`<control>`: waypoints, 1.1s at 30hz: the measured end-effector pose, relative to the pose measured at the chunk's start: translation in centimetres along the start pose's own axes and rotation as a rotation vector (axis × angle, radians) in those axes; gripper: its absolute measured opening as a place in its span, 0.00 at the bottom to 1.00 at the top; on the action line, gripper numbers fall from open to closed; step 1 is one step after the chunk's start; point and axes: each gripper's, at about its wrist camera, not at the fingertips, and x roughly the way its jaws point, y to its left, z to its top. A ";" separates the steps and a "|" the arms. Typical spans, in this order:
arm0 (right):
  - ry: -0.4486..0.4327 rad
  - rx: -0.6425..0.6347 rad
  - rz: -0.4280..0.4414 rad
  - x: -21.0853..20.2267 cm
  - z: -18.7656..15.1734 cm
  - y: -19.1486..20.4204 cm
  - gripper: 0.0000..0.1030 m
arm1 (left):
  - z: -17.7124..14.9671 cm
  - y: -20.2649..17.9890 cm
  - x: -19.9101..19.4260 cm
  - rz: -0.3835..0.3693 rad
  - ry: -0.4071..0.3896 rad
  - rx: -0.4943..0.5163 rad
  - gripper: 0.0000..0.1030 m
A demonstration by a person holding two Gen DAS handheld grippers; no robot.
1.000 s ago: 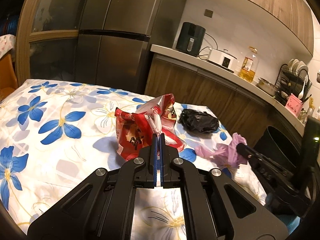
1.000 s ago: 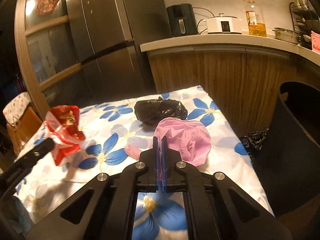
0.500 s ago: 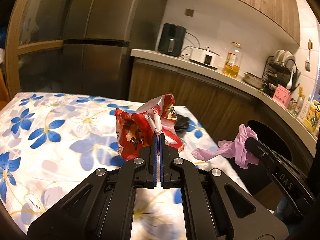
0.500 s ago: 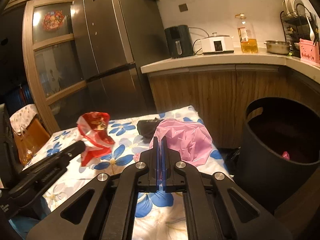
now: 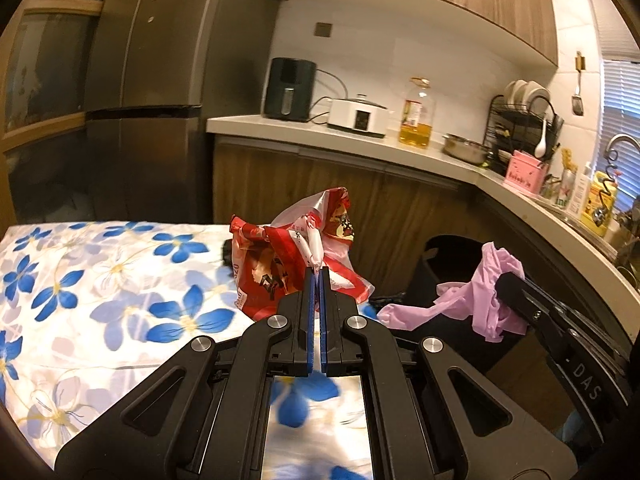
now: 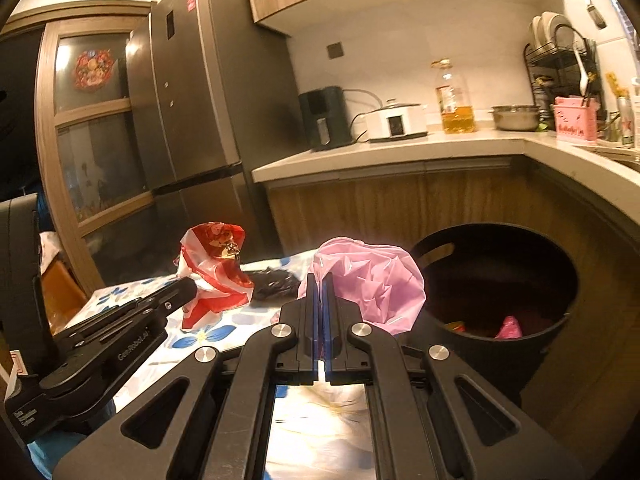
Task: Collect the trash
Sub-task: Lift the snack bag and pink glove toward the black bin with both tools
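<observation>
Both bags have been lifted off the flowered tablecloth [image 5: 100,292] and carried toward the bin since a second ago, when the pink one sat low over the cloth and the bin was barely in sight. Largest in view, the fridge [image 6: 200,120] stands at the far left, with the wooden counter [image 6: 400,152] running right from it. Near right, the black trash bin [image 6: 552,320] stands on the floor beside the table's right end, with a pink scrap and something yellow already lying inside. On the far part of the cloth lies a crumpled black bag [image 6: 276,280], partly hidden behind the held bags. The left gripper [image 5: 319,280] has its blue pads pressed tight together on a twisted fold of the red and white plastic bag [image 5: 296,256], which hangs above the table's right end. The right gripper [image 6: 319,284] is likewise clamped fully closed on the pink plastic bag [image 6: 372,280], held in the air just left of the bin's rim.
</observation>
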 end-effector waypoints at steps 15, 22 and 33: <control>-0.087 0.036 -0.104 -3.6 1.5 -4.8 0.02 | 0.7 -7.2 0.6 -0.095 -0.018 0.088 0.01; -0.101 0.054 -0.143 -4.3 1.5 -6.5 0.02 | 0.7 -8.9 1.2 -0.121 -0.013 0.106 0.01; -0.121 0.063 -0.179 -4.7 2.1 -7.9 0.02 | 1.0 -10.6 1.8 -0.144 -0.017 0.138 0.01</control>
